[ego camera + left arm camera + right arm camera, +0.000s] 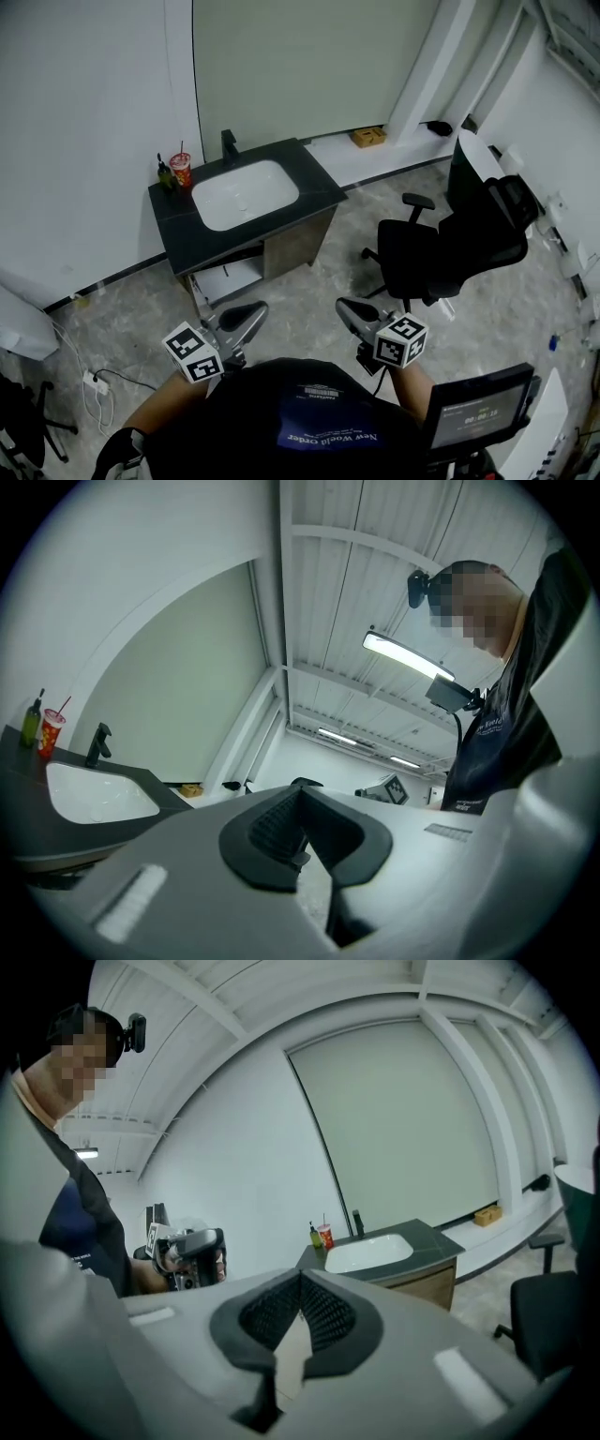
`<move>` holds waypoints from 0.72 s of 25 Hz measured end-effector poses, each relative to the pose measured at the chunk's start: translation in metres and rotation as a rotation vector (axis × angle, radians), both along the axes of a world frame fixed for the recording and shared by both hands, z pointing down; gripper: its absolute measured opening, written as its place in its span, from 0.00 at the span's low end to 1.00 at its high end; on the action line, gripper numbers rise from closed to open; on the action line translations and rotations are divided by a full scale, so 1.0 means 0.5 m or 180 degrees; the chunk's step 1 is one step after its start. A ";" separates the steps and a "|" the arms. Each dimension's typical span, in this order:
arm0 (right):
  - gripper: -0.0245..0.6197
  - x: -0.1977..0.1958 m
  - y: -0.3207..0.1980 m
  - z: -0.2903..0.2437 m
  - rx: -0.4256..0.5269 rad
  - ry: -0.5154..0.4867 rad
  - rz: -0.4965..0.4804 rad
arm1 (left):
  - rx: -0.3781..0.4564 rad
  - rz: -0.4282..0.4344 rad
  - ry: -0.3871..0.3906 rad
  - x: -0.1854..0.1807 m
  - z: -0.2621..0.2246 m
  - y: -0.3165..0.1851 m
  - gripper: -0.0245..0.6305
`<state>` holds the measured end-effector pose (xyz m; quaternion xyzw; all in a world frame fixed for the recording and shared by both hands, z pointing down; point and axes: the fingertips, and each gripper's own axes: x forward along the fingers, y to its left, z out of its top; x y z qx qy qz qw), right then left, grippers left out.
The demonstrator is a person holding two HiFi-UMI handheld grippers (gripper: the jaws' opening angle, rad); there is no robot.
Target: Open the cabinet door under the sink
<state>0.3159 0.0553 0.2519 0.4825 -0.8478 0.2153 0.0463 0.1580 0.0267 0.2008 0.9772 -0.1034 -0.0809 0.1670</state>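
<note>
**Kid:** Where is the door we have to open?

**Helper:** It's under the sink (246, 192), up ahead by the wall. The brown door (302, 246) on the right side looks shut. Beside it, on the left, there is a gap (225, 278) with something white in it. I think that side is open already, but I can't be sure from here.

**Kid:** Are the grippers close to it?

**Helper:** No. The left gripper (255, 311) and the right gripper (347, 307) are both near the person's body, well apart from the cabinet.

**Kid:** What are the jaws doing?

**Helper:** Both pairs are pressed together, with nothing between them.

**Kid:** So how do we do it well?

**Helper:** I'd step closer first. Then spread one pair of jaws wide. I can't see a handle, so go for the door's free edge. Pinch it and pull slowly in a curve, because a door swings on its hinge. Keep the other gripper out of the way. And mind the chair (441, 244) on the right.
</note>
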 end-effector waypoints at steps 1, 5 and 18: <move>0.04 -0.004 -0.027 -0.010 0.0027 0.0006 -0.0006 | -0.0004 0.0014 0.0008 -0.004 0.005 -0.031 0.04; 0.04 -0.011 -0.110 -0.043 0.0123 -0.0083 0.0019 | 0.0021 0.0056 -0.0024 -0.016 0.002 -0.119 0.04; 0.04 -0.063 -0.353 -0.049 -0.0078 -0.0448 -0.0434 | -0.0017 -0.0563 -0.0001 -0.106 0.016 -0.268 0.04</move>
